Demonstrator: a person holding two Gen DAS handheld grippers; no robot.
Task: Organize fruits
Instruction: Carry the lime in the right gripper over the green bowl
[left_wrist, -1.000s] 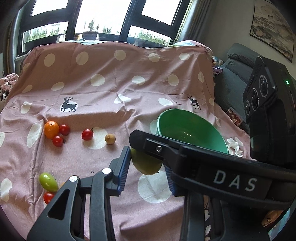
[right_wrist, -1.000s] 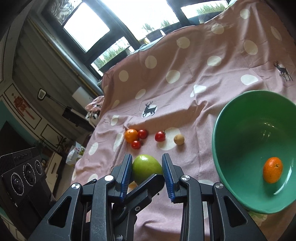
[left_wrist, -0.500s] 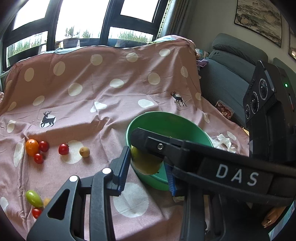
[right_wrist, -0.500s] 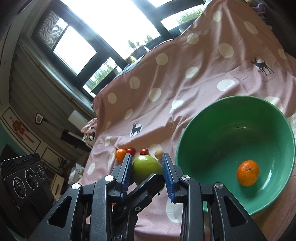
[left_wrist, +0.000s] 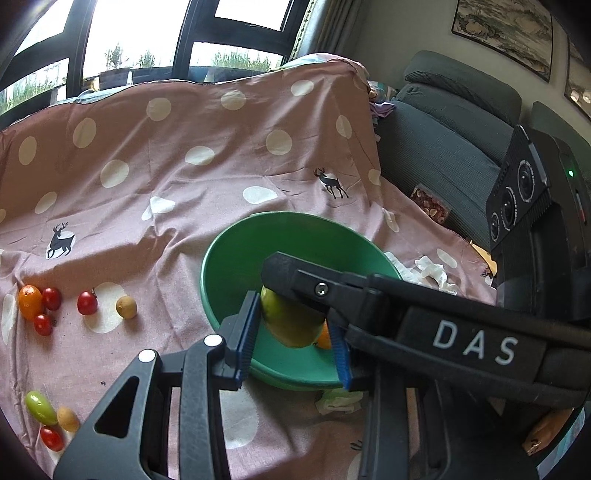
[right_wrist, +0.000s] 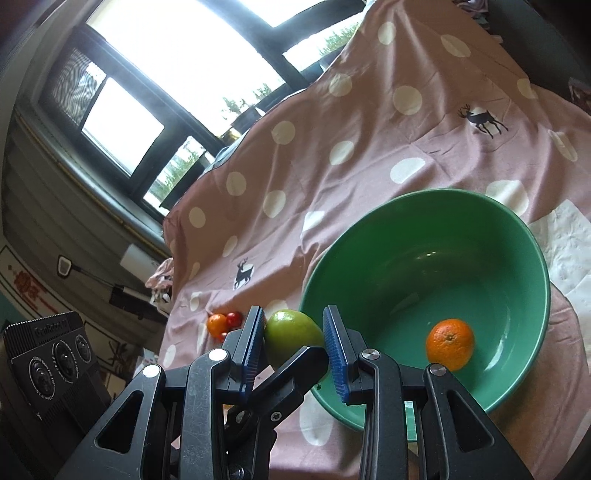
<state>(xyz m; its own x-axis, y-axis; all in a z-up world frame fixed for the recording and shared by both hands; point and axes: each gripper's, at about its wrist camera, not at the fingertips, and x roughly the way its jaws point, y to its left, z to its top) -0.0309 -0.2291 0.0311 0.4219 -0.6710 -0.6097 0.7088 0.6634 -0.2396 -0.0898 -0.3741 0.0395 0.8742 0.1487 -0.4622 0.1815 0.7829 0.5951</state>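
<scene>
The green mango (right_wrist: 291, 334) is pinched between both grippers' fingers, right gripper (right_wrist: 294, 347) and left gripper (left_wrist: 295, 330), held at the green bowl's (right_wrist: 532, 243) left rim, lower centre of frame.

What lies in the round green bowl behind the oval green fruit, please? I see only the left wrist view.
Observer: One whole round orange citrus fruit rests on the floor of the round green bowl.
Operator: Is anything else in there?
Observer: The right wrist view shows nothing else on the visible inside.
Operator: Is the right hand-held gripper around the fruit?
Observer: Yes, the oval green fruit sits between the right hand-held gripper's blue pads.
</scene>
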